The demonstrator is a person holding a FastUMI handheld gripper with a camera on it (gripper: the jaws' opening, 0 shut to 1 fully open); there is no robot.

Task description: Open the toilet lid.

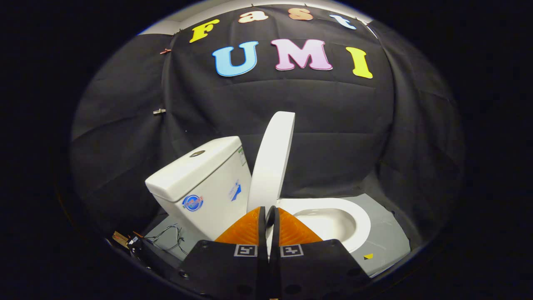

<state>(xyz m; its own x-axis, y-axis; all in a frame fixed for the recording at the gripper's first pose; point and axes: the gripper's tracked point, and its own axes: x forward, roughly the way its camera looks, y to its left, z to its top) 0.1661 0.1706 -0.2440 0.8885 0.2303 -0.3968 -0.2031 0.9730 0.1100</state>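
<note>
- The white oval plastic toilet lid (271, 160) stands raised, near upright, beside the white ceramic tank (200, 183) at ten o'clock.
- The gripper (266, 214) fingers pressed together, holding nothing; opening looks done.

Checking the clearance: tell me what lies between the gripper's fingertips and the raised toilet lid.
Nothing. In the gripper view the gripper, fingers nearly closed with a thin gap, points at the base of the upright lid; whether it touches is unclear. The tank stands beside the lid.
</note>
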